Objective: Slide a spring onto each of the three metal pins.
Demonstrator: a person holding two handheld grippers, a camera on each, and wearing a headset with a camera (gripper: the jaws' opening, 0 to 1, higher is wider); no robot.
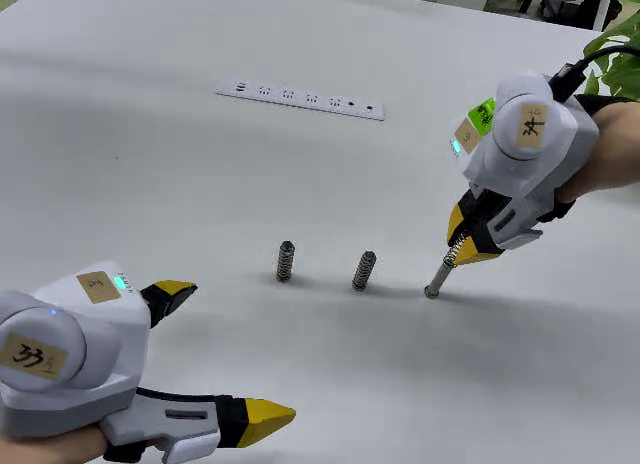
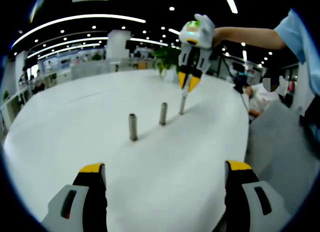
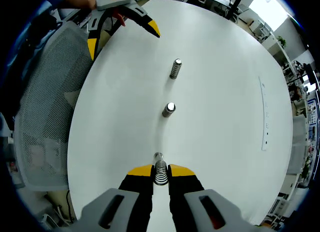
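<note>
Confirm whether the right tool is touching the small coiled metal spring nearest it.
Touching. Right gripper view: the right tool pinches the small coiled metal spring between its yellow tips, no gap, above the slim metal pin.

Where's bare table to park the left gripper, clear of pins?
Free: the table between power strip and the pin row; also the near side, between left gripper and the row. Crowded: the rightmost pin, where the right gripper holds a spring.

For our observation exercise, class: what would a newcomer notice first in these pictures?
The right gripper pinches a spring on the rightmost pin on the white table. Left of it the middle pin and left pin stand spring-covered; the left gripper hangs open, near left.
</note>
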